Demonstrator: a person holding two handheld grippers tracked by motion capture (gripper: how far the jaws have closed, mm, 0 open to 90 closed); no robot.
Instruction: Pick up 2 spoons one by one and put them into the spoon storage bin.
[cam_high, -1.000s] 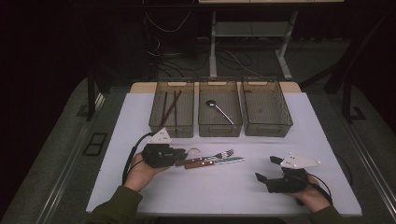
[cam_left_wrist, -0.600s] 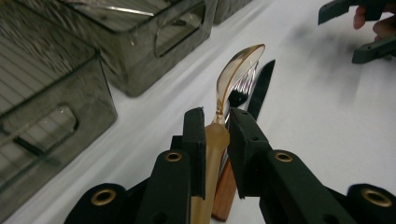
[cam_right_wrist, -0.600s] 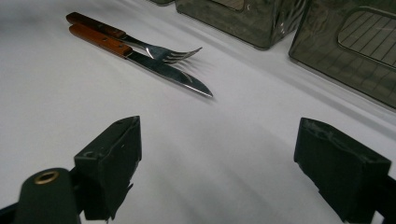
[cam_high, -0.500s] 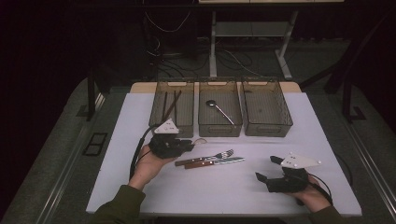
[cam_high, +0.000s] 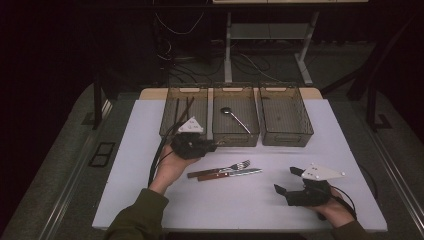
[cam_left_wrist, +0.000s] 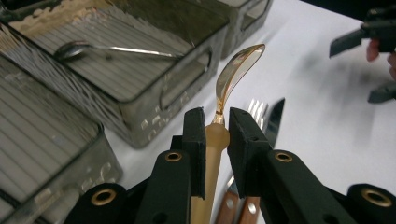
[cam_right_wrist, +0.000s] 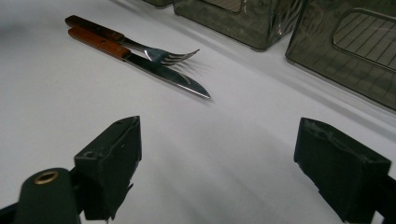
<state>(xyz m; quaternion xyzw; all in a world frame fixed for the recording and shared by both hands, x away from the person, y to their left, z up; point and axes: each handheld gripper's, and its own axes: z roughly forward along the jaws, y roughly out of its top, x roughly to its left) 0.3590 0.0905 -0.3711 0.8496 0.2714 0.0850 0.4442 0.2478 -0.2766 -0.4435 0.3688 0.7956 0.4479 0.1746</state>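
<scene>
Sorting cutlery into bins (cam_high: 285, 137): left gripper (cam_left_wrist: 216, 126) clamping amber spoon (cam_left_wrist: 232, 74), nearing middle bin. Right gripper (cam_right_wrist: 217, 161) idling agape; fork (cam_right_wrist: 161, 55), knife (cam_right_wrist: 163, 74) awaiting.

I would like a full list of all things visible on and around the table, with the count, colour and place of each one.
plastic spoon: one, clear amber, held in the left tongs in front of the bins
bins: three, smoky clear, in a row at the table's far edge
metal spoon: one, silver, in the middle bin
dark sticks: a few, in the left bin; what kind I cannot tell
fork: one, wooden handle, mid-table
knife: one, wooden handle, touching the fork
table: one, white
left tongs: black, shut on the plastic spoon
right tongs: black, open, low over the table's near right
</scene>
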